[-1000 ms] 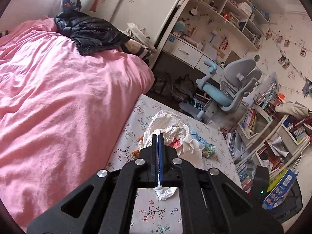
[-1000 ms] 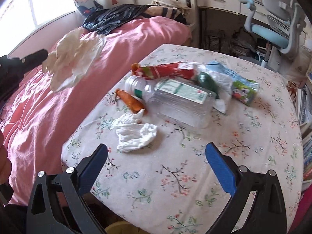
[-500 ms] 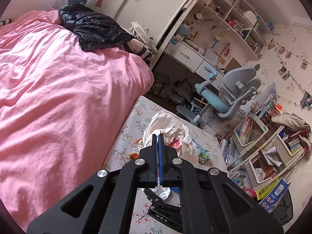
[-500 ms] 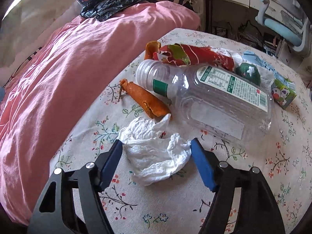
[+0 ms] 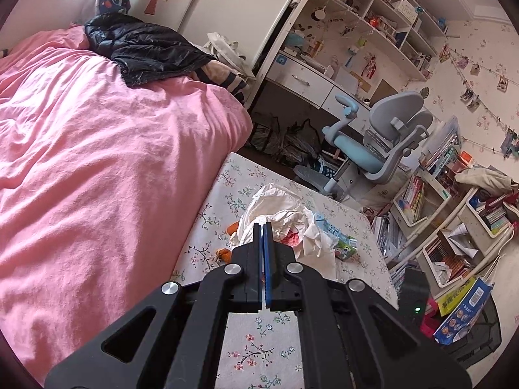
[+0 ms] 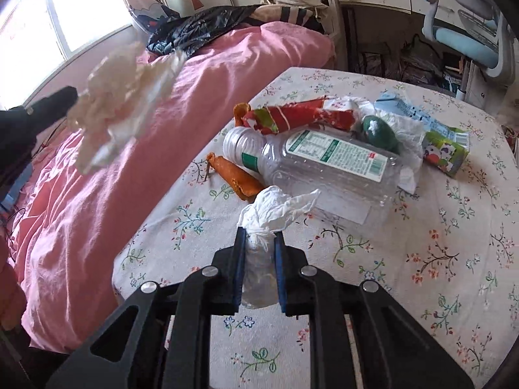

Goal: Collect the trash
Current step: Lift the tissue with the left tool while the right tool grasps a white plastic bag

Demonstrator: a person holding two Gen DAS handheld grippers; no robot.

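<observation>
A child's bedroom: a pink bed (image 6: 181, 103) runs beside a low table with a floral cloth (image 6: 421, 259), and a desk with a blue-and-grey chair (image 5: 382, 149) stands behind.

A crumpled white tissue (image 6: 275, 214) sits at the table's near edge. The right gripper (image 6: 259, 240) has just been closing its jaws, and its blue pads now pinch the tissue's lower end, the loose part fanning out above the fingertips. Just behind the tissue lies a clear plastic bottle (image 6: 324, 165) on its side, cap end toward the bed. Touching the bottle on the bed side is an orange wrapper (image 6: 235, 178); behind the bottle lie a red wrapper (image 6: 301, 116) and a dark green object (image 6: 379, 133) on white paper. Beyond the bottle's base, away from the bed, lies a small green drink carton (image 6: 447, 150).

The left gripper (image 5: 262, 236) is closed on a thin white plastic bag (image 6: 123, 97), held up over the bed, well apart from the bottle.
</observation>
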